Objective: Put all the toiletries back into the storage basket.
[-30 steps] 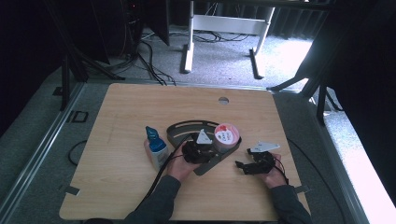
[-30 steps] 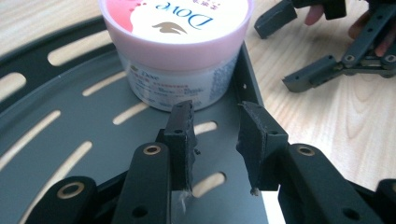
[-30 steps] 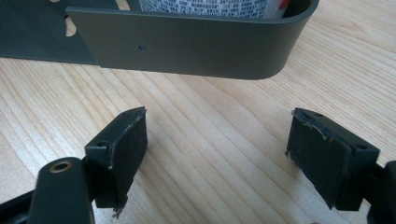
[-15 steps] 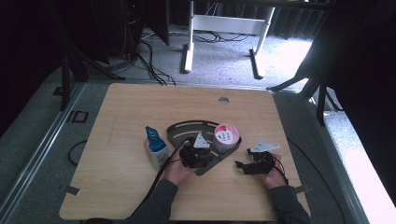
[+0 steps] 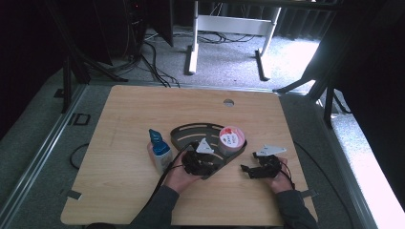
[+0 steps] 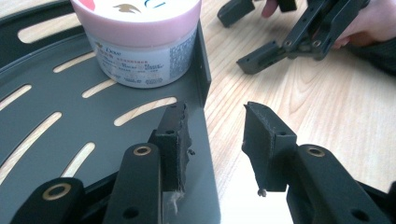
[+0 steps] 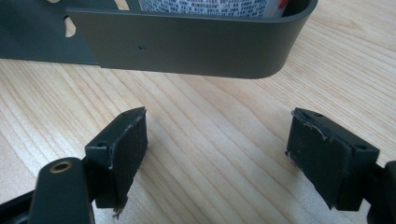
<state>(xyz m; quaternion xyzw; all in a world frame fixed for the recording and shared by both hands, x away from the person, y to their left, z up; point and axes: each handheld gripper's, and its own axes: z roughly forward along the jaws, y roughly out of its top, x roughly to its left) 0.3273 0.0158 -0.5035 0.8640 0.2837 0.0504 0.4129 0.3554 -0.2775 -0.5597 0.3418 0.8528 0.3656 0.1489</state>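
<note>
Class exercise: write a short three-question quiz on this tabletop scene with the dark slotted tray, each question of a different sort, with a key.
1. True or false: the pink-lidded Dove jar stands inside the dark slotted tray.
2. The left gripper straddles: A) the tray's wall, B) the blue-capped bottle, C) the jar.
3. What lies between the pads of the right gripper?

Key:
1. True.
2. A; the pads are not pressing on it.
3. Nothing, just the bare wooden table; the jaws stand open.

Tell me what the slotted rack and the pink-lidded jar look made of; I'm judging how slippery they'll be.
Rack: likely sheet metal with a matte dark-grey coat, judging by its thin bent wall. Jar: probably glossy plastic, with a printed paper-like label.
</note>
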